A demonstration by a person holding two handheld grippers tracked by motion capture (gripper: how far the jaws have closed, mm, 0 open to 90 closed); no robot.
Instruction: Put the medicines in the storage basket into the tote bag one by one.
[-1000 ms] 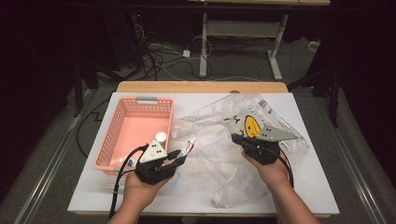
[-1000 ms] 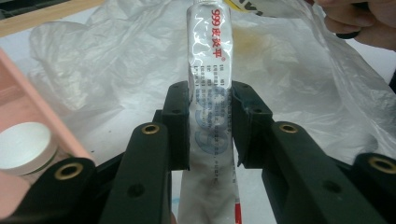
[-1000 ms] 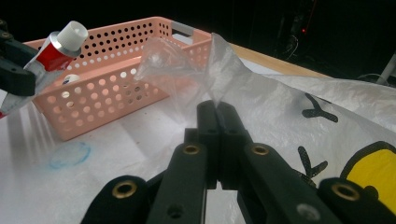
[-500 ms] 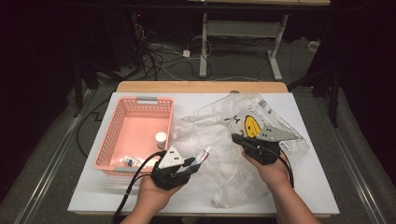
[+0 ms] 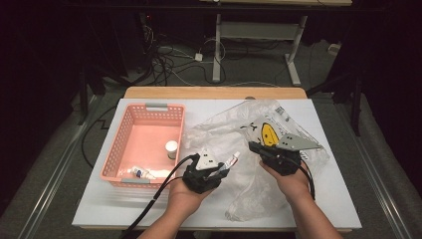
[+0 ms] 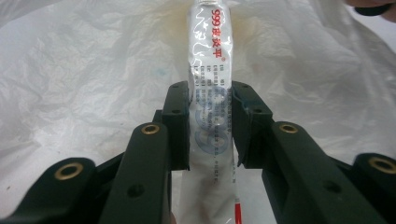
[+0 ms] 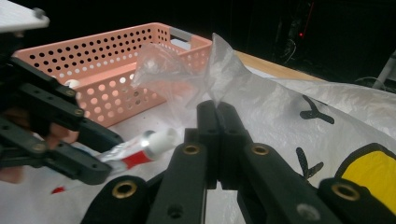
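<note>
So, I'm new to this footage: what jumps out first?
The pink basket at the table's left, and the crumpled clear plastic bag with a yellow face beside it. The left tongs grip a white tube over the bag; the right tongs pinch the bag's edge.

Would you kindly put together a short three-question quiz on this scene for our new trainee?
1. True or false: the left tool is shut on the ointment tube.
2. What does the right tool pinch?
A. the pink basket's handle
B. a fold of the clear plastic bag
C. the tube's cap
3. Fill in: the small white bottle stands inside the ____.

Key
1. True: the tube sits clamped between both pads, its white cap pointing toward the bag.
2. B: the shut jaws hold up a fold of the clear plastic bag.
3. Pink basket, where another tube lies near its front wall.
</note>
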